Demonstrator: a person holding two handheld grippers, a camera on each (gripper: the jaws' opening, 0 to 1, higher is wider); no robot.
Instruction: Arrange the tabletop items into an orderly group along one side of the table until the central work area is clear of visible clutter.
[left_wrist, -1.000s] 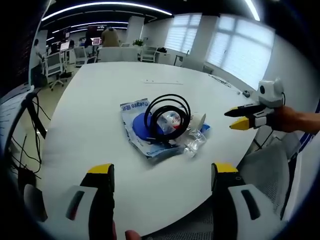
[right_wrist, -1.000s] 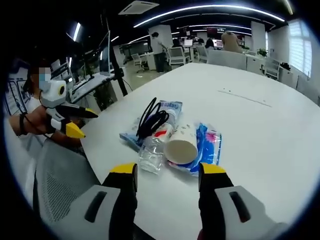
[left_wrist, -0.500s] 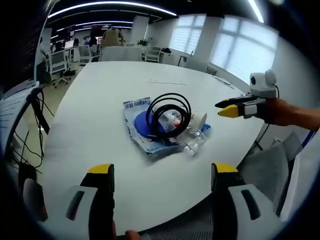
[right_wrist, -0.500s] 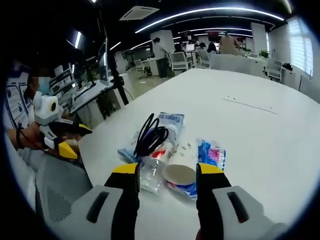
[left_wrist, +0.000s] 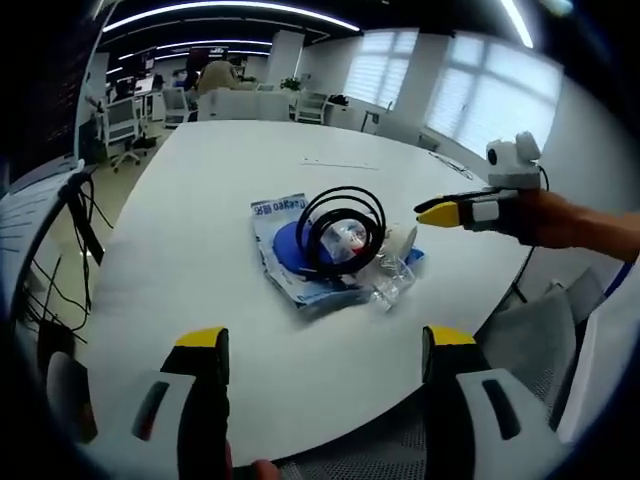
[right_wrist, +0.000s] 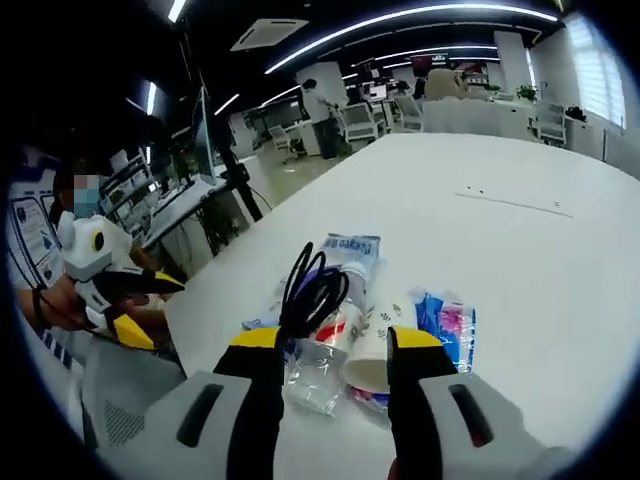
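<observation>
Now hovering the right gripper (right_wrist: 325, 345) just above the pile, jaws spread and holding nothing, the paper cup (right_wrist: 368, 352) lying between and just beyond the yellow tips. Seeing the same gripper (left_wrist: 432, 213) coming in from the right in the left gripper view, tips reaching close over the cup (left_wrist: 401, 239); jaw gap not readable from that side angle. Keeping the left gripper (left_wrist: 325, 345) well back at the near table edge, jaws wide apart, nothing between them; showing again (right_wrist: 130, 305) off the table's edge at the left of the right gripper view.

Finding everything bunched in one heap near the table (left_wrist: 200, 200) edge closest to the person: black cable (left_wrist: 340, 228) coiled on top, blue packet (left_wrist: 285, 245) flat beneath, clear bottle (left_wrist: 385, 285) on its side toward the near edge, cup tipped over beside it. Spotting a second pink-and-blue packet (right_wrist: 450, 325) at the far right of the heap.

Judging the right gripper clearly nearer: cup lying straight ahead and slightly below, on its side, open mouth facing the jaws, so long axis running roughly along the approach line. Judging a rim pinch more likely than a grab across the body. Leaving the rest of the table bare, apart from small marks farther out.
</observation>
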